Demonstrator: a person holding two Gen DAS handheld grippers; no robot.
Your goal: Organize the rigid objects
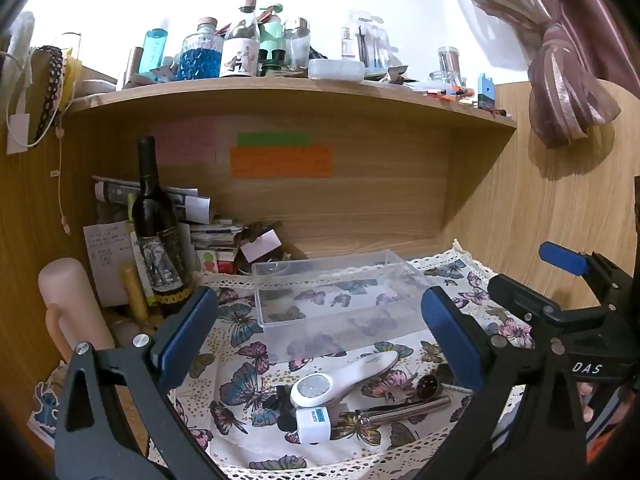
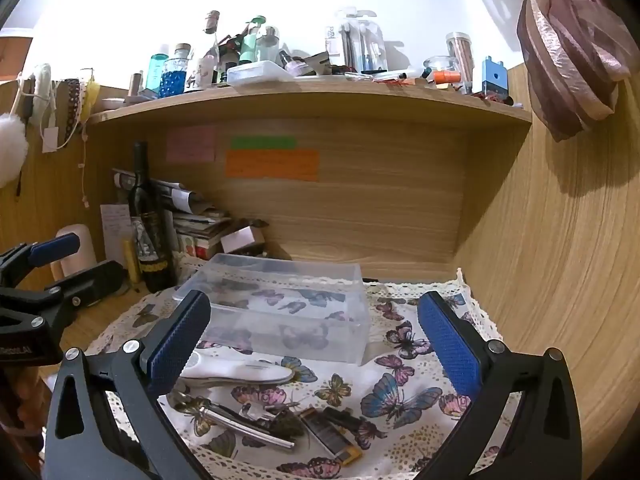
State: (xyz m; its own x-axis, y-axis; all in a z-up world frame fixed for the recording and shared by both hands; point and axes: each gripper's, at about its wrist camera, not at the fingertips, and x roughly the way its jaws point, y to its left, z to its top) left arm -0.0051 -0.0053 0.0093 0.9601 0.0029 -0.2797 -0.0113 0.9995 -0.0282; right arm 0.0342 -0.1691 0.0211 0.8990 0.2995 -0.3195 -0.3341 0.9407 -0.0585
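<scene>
A clear plastic box [image 1: 336,296] stands empty on the butterfly cloth [image 1: 240,328]; it also shows in the right wrist view [image 2: 288,312]. In front of it lie a white handled mirror [image 1: 340,376], a white cube charger [image 1: 314,424], a metal rod tool [image 1: 404,410] and a small round metal piece [image 1: 428,386]. My left gripper [image 1: 316,324] is open and empty above these. My right gripper [image 2: 316,332] is open and empty above the white mirror [image 2: 240,370], the metal tool [image 2: 240,424] and a dark rectangular gadget [image 2: 332,436]. The right gripper shows at the right of the left view [image 1: 560,276].
A dark wine bottle [image 1: 158,232] and a pink candle [image 1: 68,304] stand at the left by stacked papers [image 1: 208,236]. A wooden shelf [image 1: 280,92] crowded with bottles overhangs the desk. A wooden wall [image 2: 560,280] closes the right side. A curtain [image 1: 560,80] hangs at upper right.
</scene>
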